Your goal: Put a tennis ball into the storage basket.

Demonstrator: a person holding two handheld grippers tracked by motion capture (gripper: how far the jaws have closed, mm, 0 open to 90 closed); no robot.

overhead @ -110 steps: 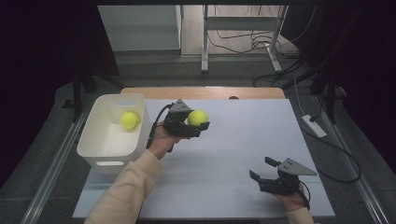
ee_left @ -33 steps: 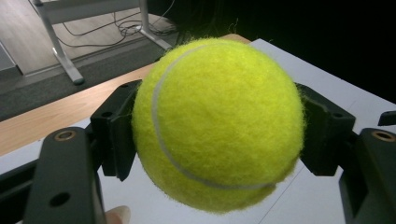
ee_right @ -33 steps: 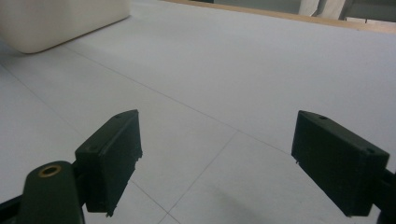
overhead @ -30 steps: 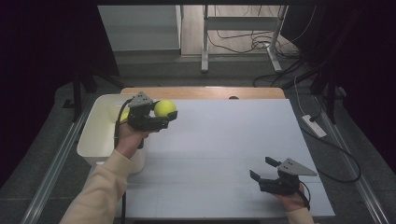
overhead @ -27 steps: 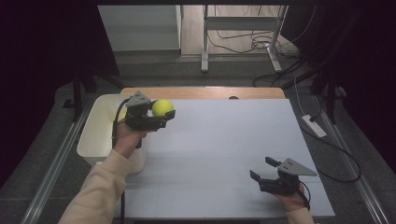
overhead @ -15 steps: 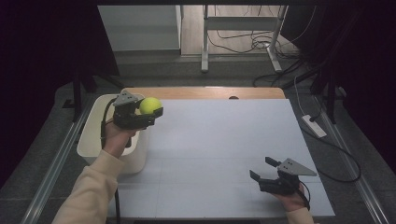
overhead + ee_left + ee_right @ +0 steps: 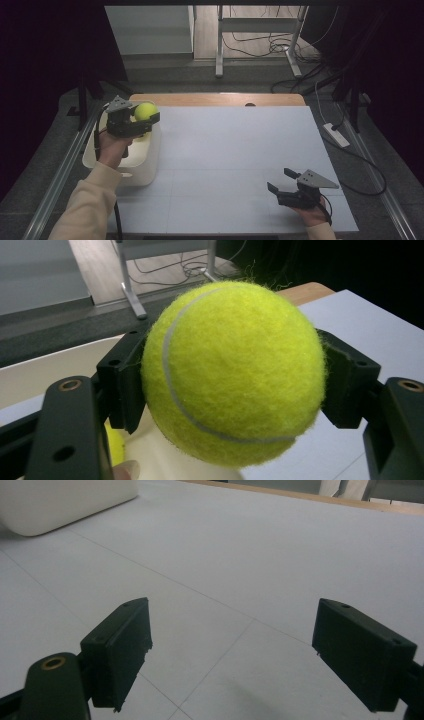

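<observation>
Our left gripper (image 7: 145, 122) grasps a tennis ball (image 7: 145, 111) above the white bin (image 7: 145, 167) at far left, poised to drop it in. Our right gripper (image 7: 281, 182) rests released, near right.

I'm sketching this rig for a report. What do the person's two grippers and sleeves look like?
Both are black, blocky handheld tools. The left gripper and the right gripper each carry a grey three-cornered plate on top and end in two flat rectangular black jaws with small screw holes. Brass-coloured bushings sit at the jaw pivots. A black cable trails from each. The sleeve is light beige.
</observation>
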